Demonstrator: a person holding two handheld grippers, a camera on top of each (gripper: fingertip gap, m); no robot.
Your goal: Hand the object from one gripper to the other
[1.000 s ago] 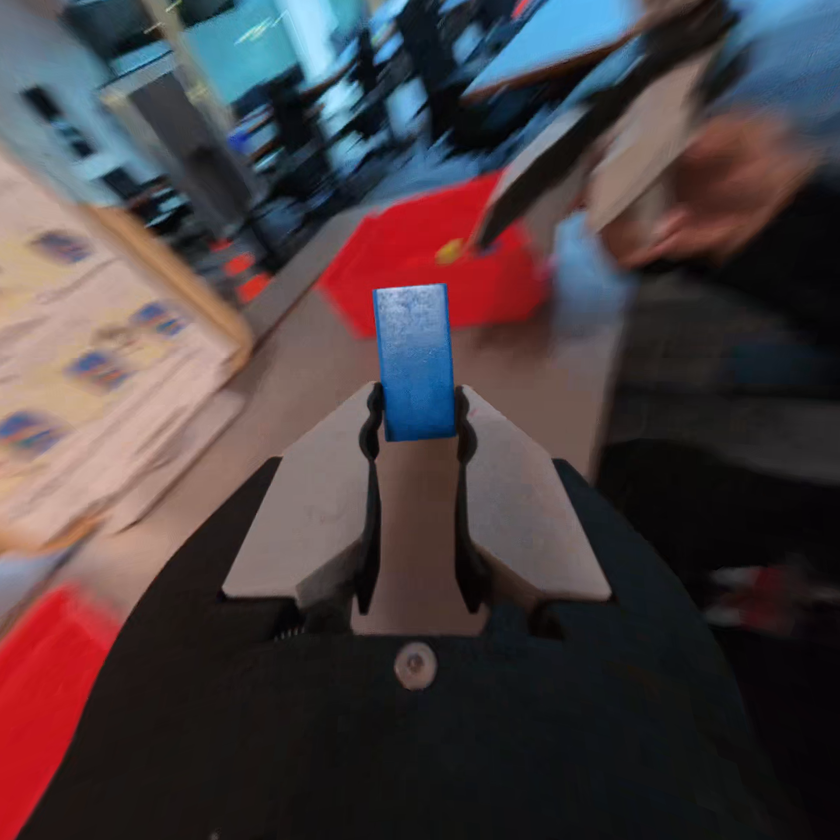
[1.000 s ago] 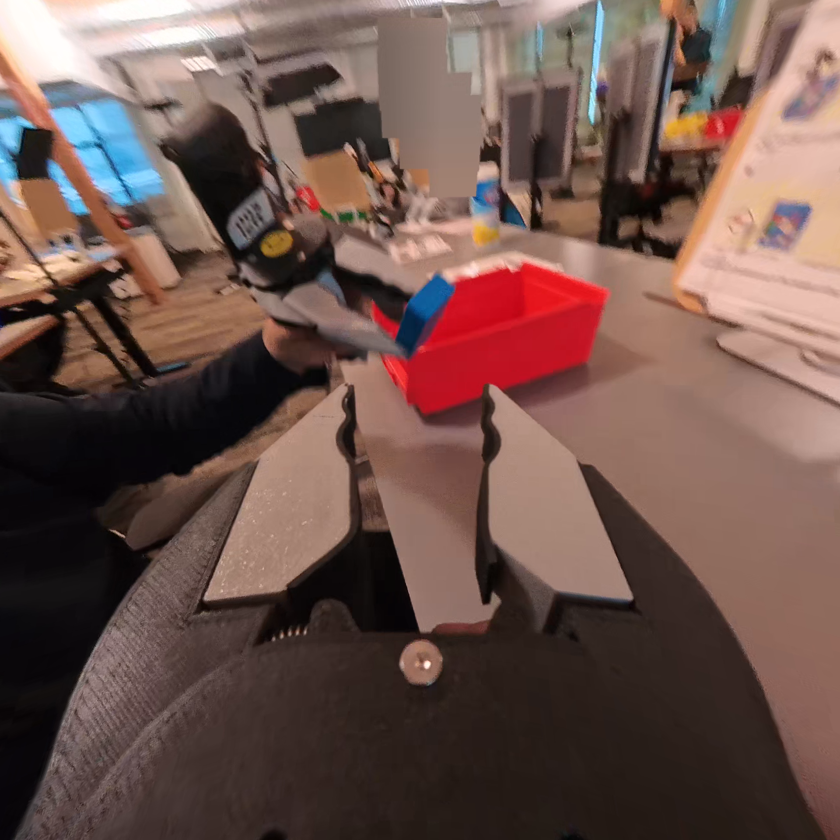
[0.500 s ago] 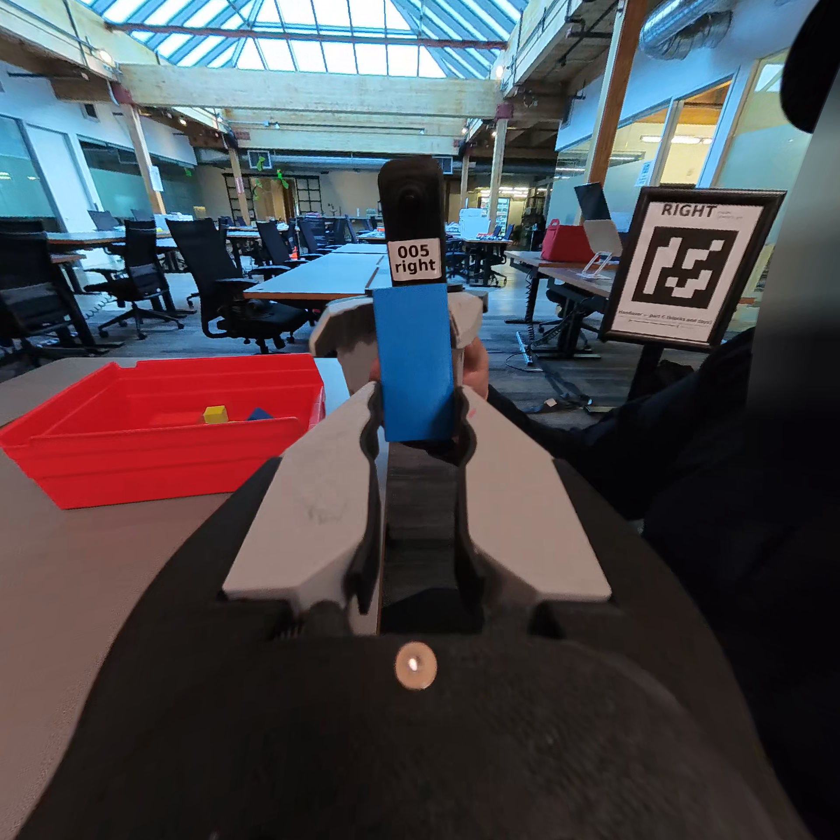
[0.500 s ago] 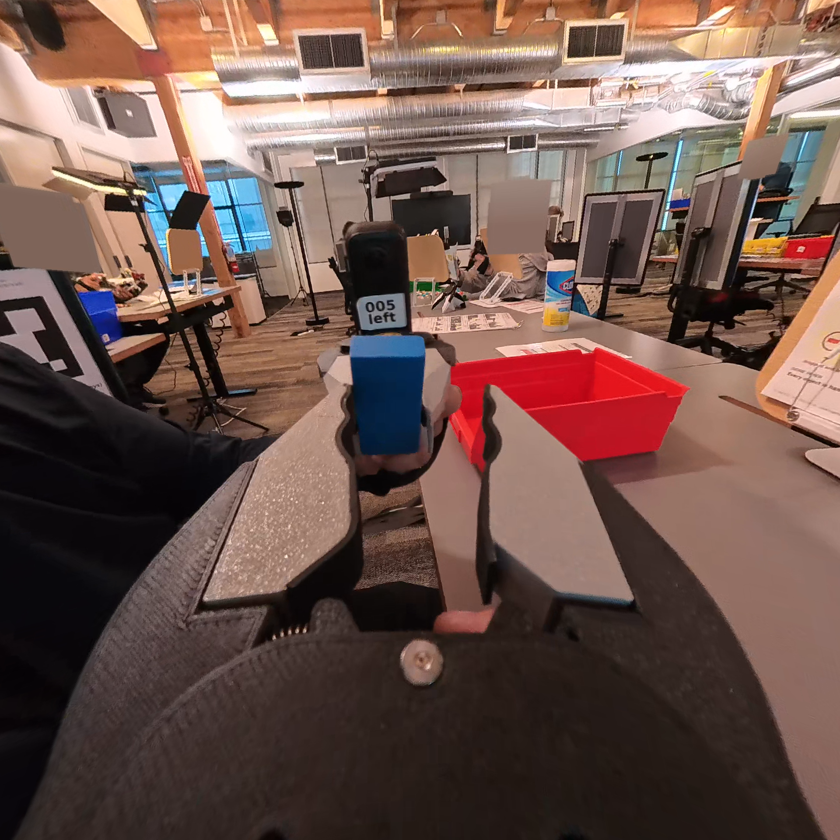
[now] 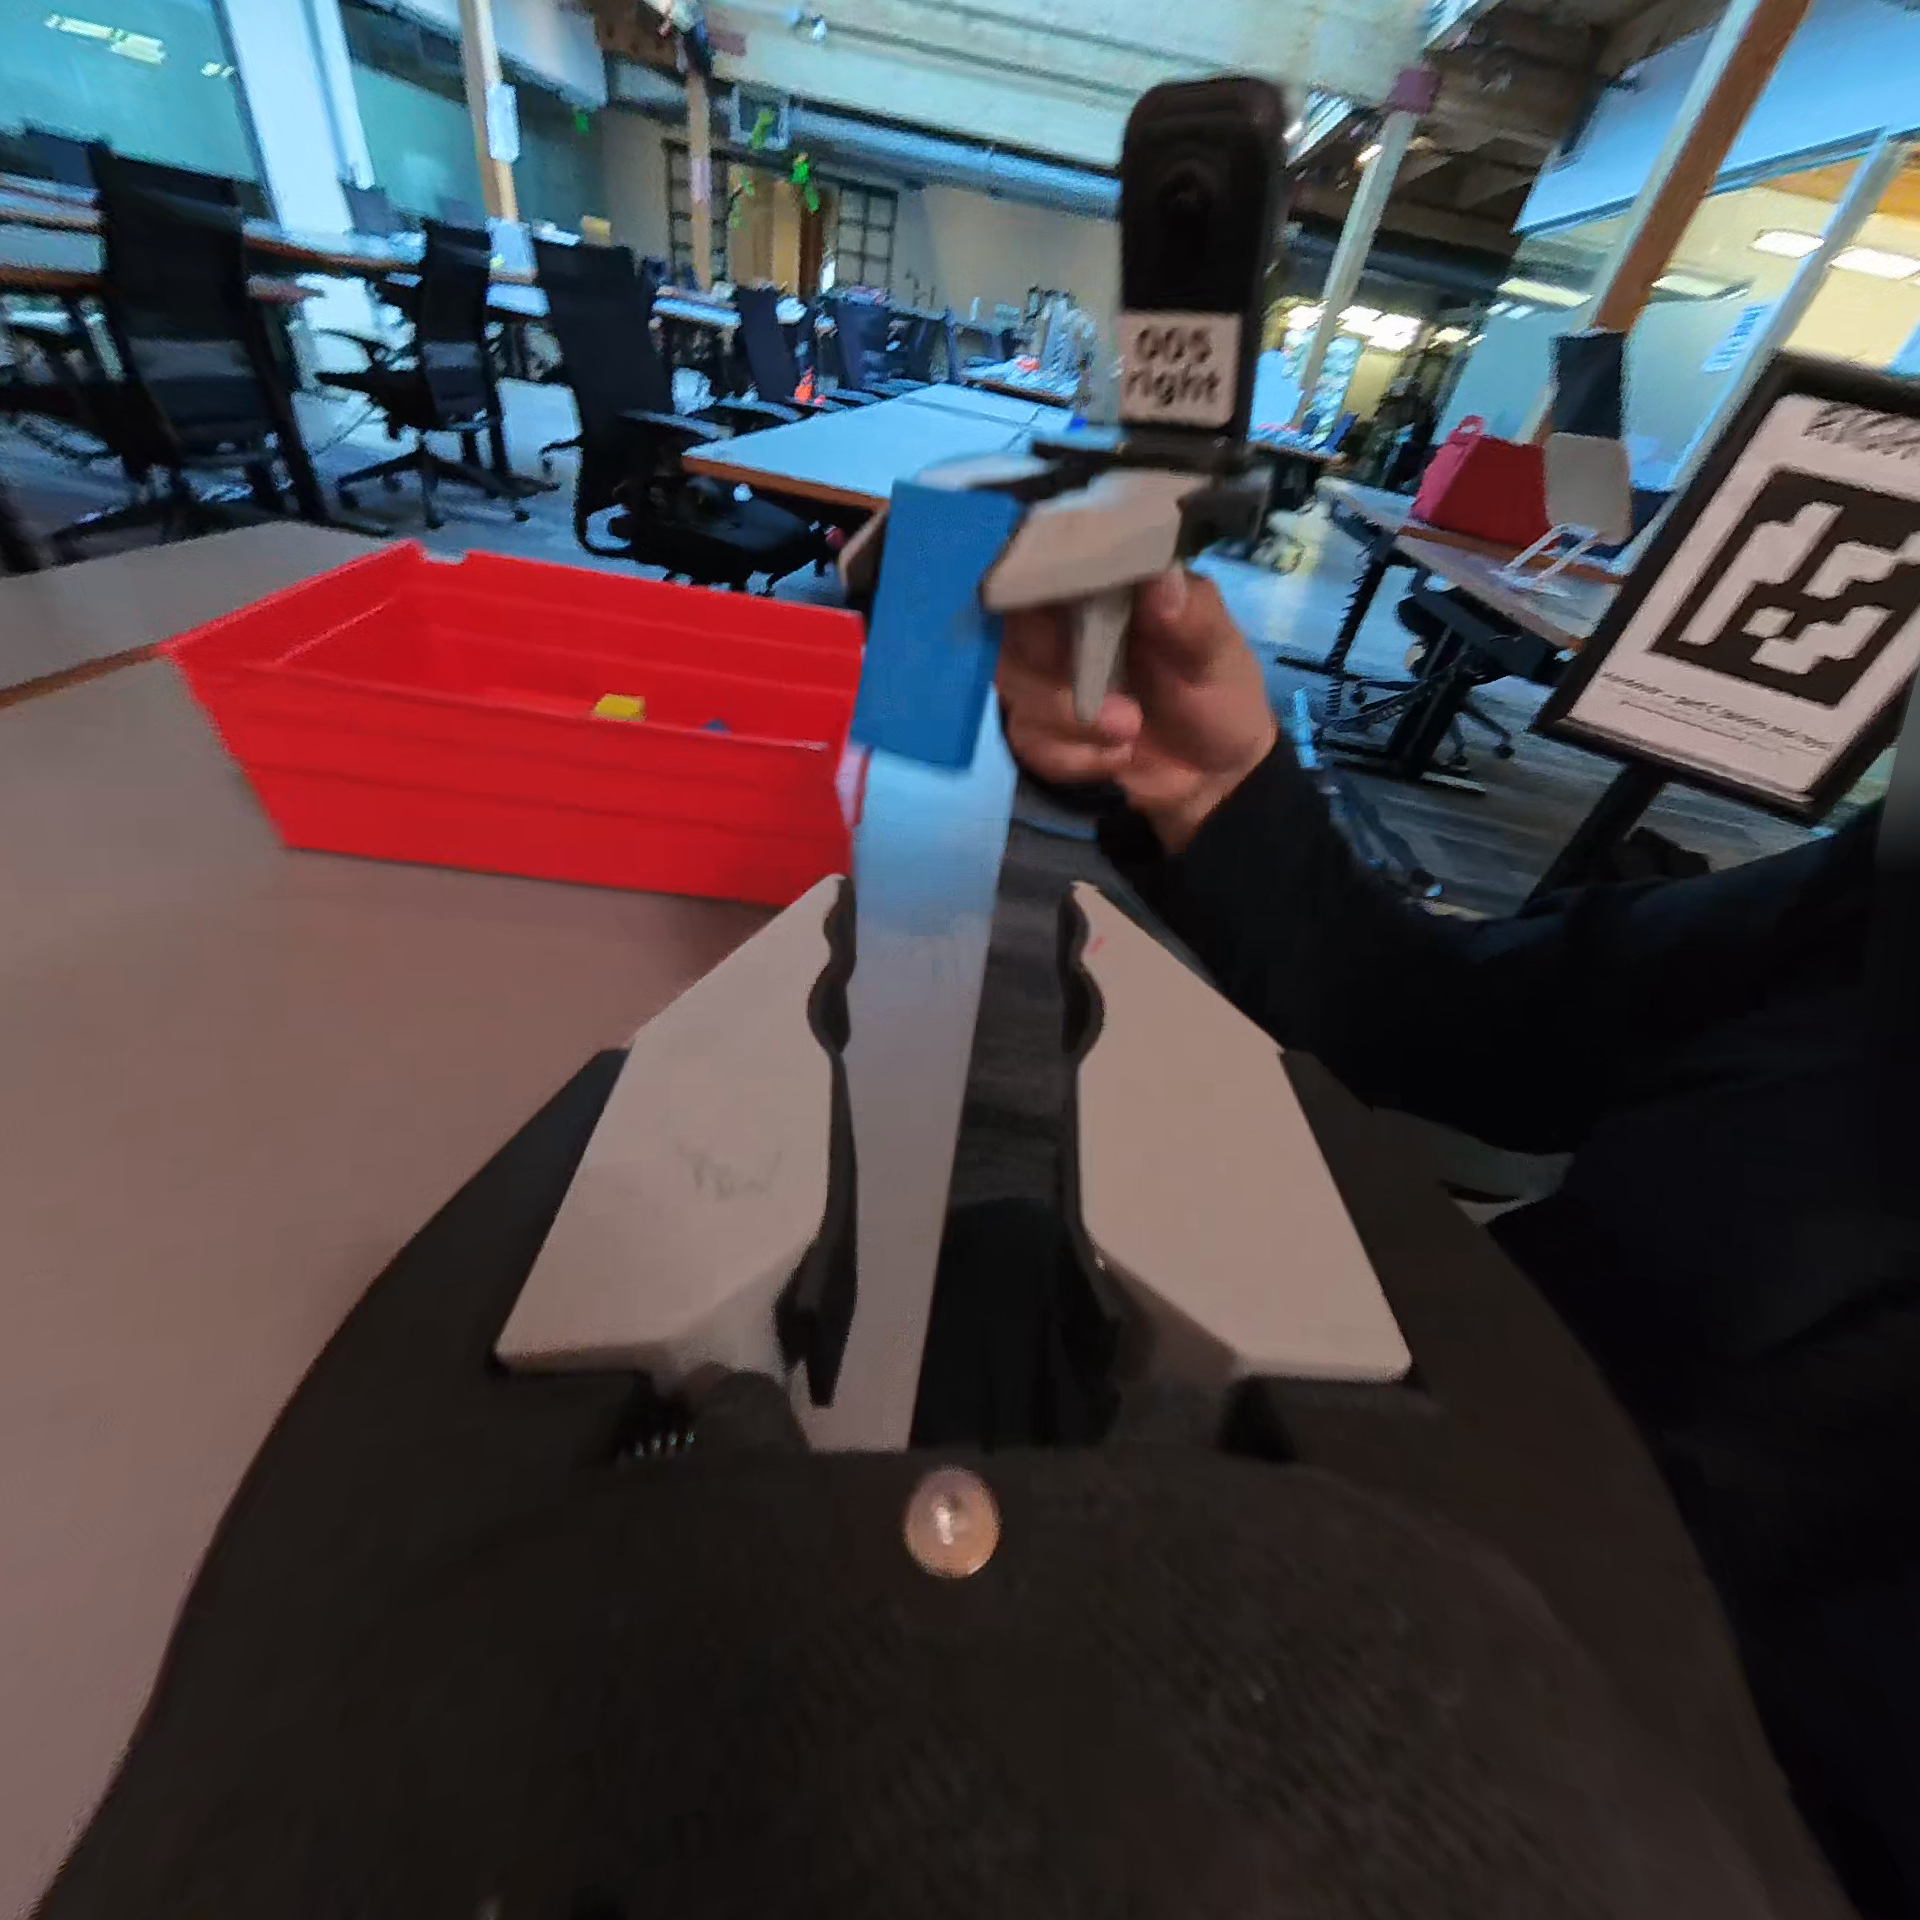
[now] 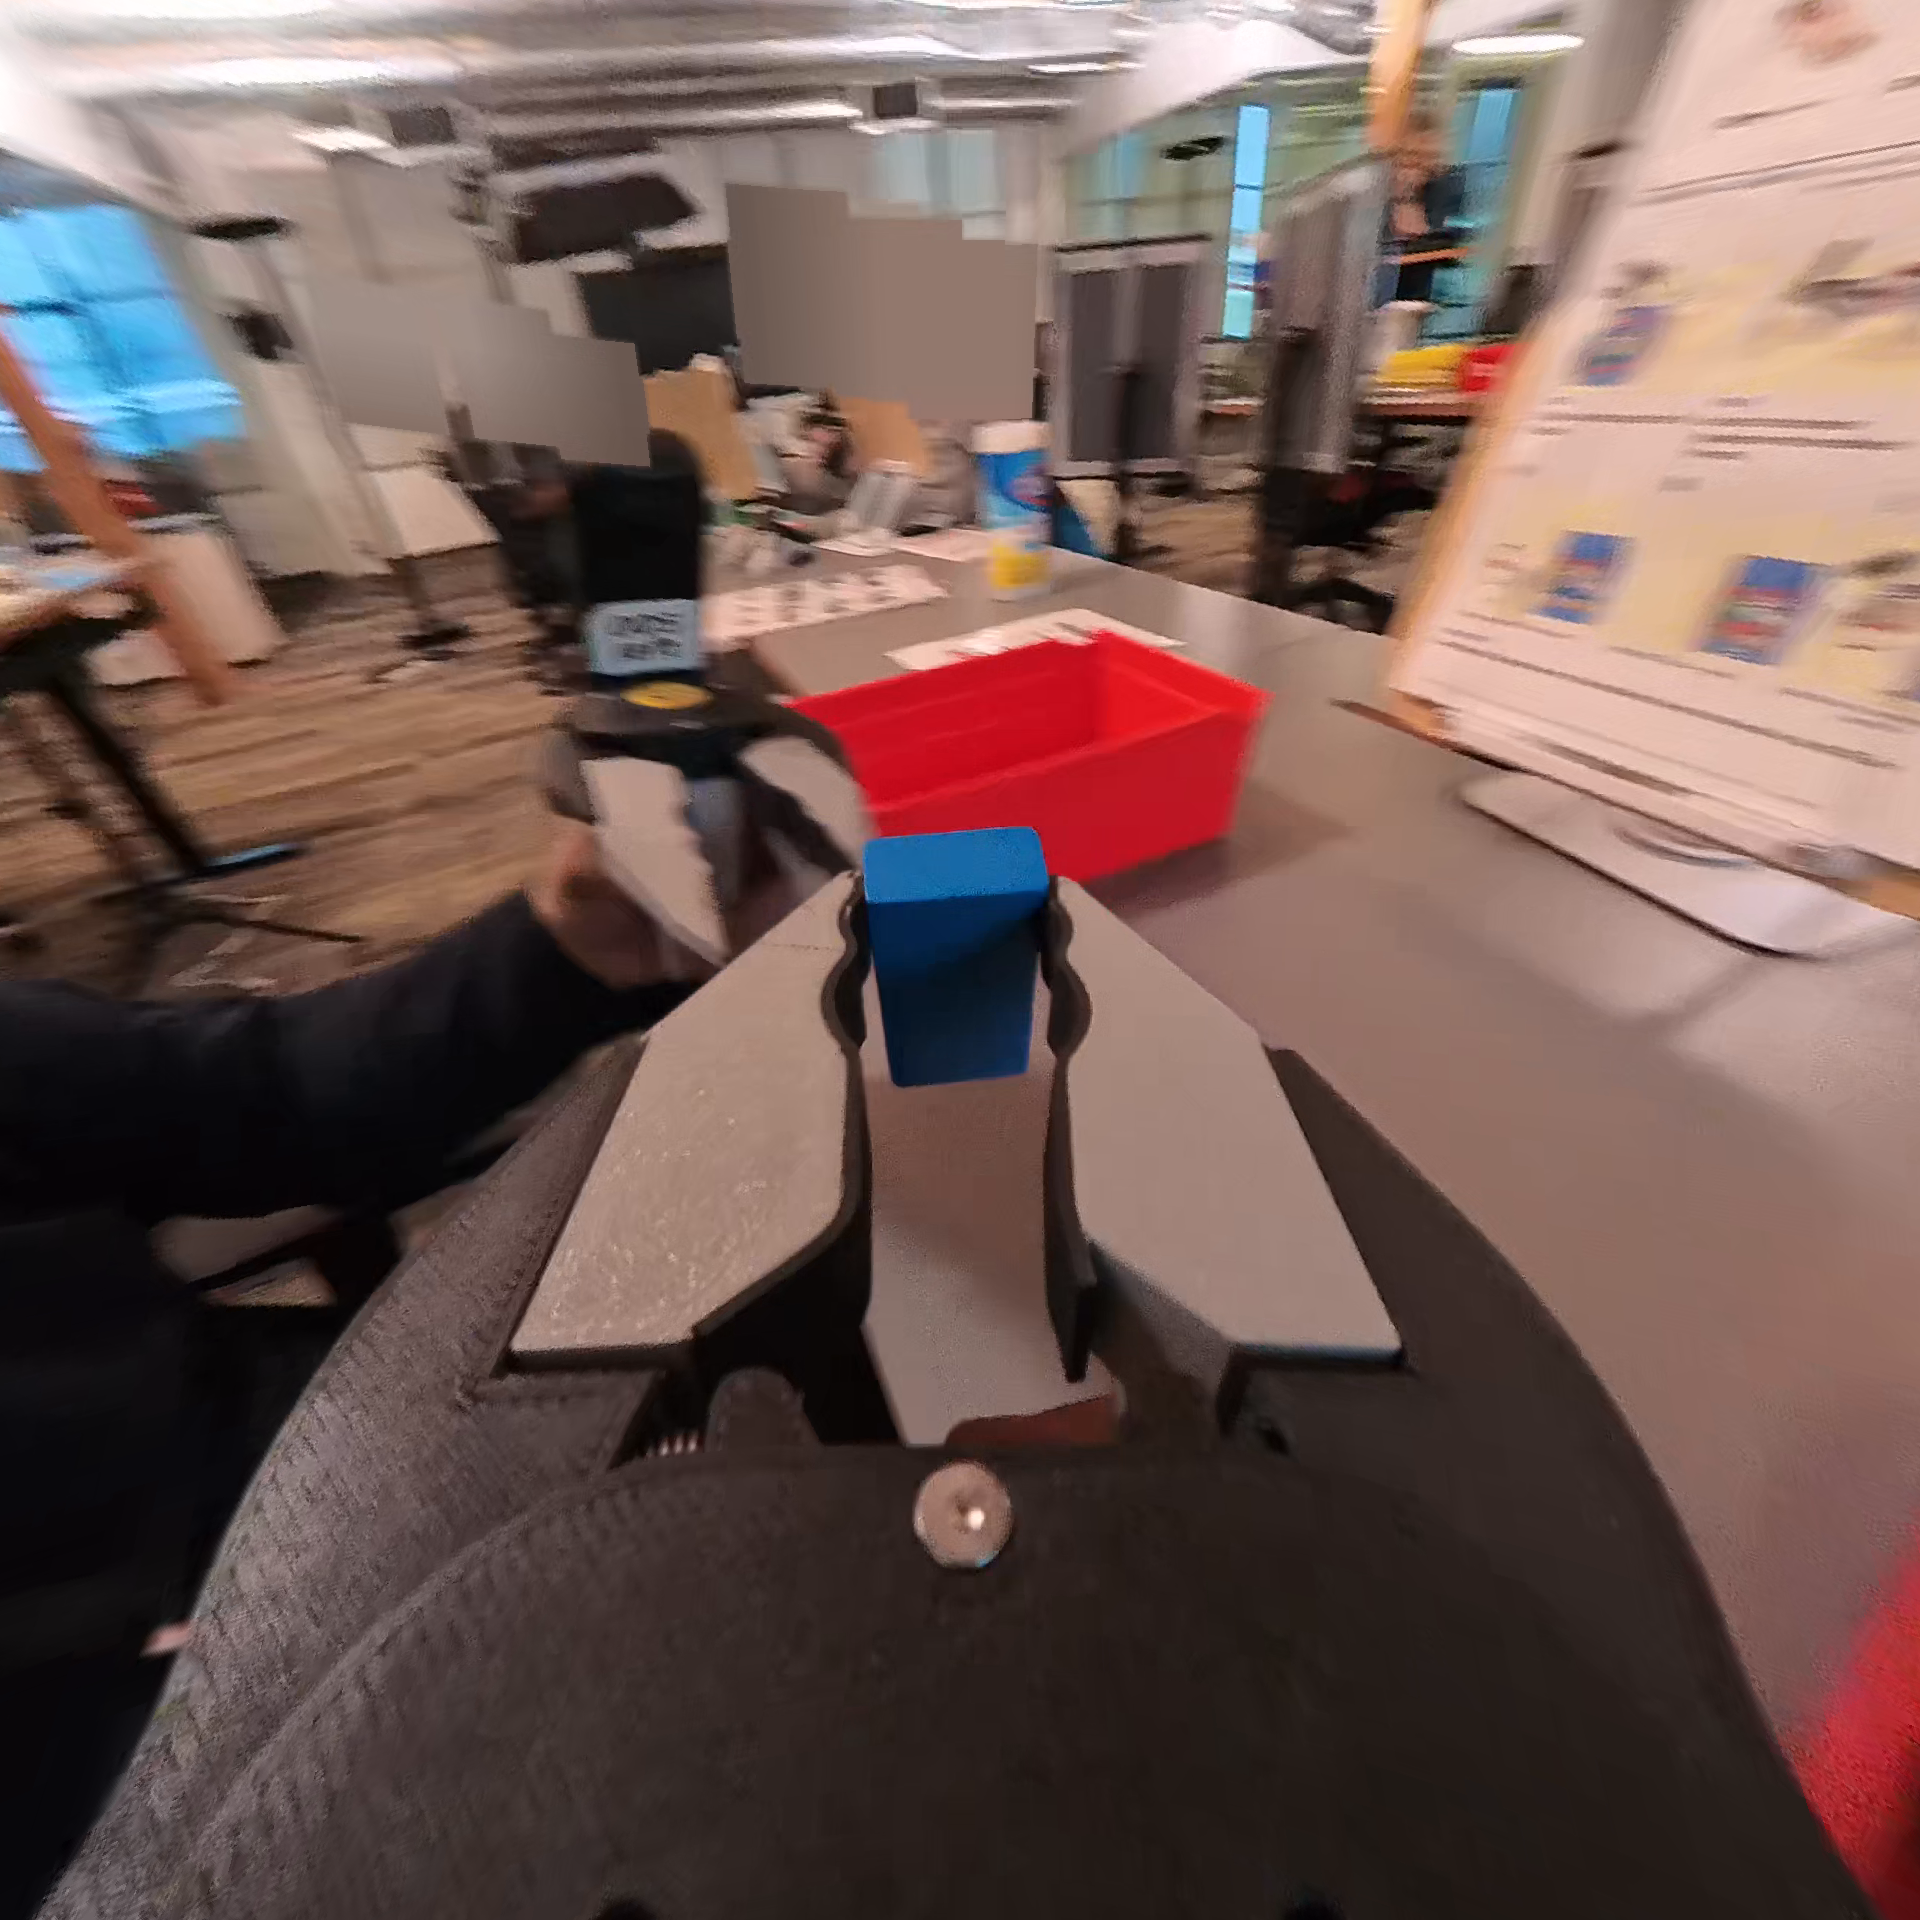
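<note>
My right gripper (image 6: 951, 914) is shut on a blue rectangular block (image 6: 954, 966) and holds it upright above the grey table (image 6: 1455, 1091). In the left wrist view the block (image 5: 925, 623) hangs from the right gripper (image 5: 1101, 540), just beyond my left fingertips and slightly to the left. My left gripper (image 5: 956, 914) is open and empty, its jaws apart with nothing between them. In the right wrist view the left gripper (image 6: 727, 821) is blurred, to the left of the block and apart from it.
A red bin (image 5: 520, 790) stands on the table (image 5: 208, 1039) with a small yellow piece (image 5: 618, 709) inside; it also shows in the right wrist view (image 6: 1039, 821). A poster board (image 6: 1714, 468) stands at right. A marker sign (image 5: 1766, 603), office chairs and desks stand behind. There is about 7 cm between the tips of the two grippers.
The blue block has passed from my left gripper to my right. The left jaws opened and drew back; the right jaws shut on the block and pulled it away.
</note>
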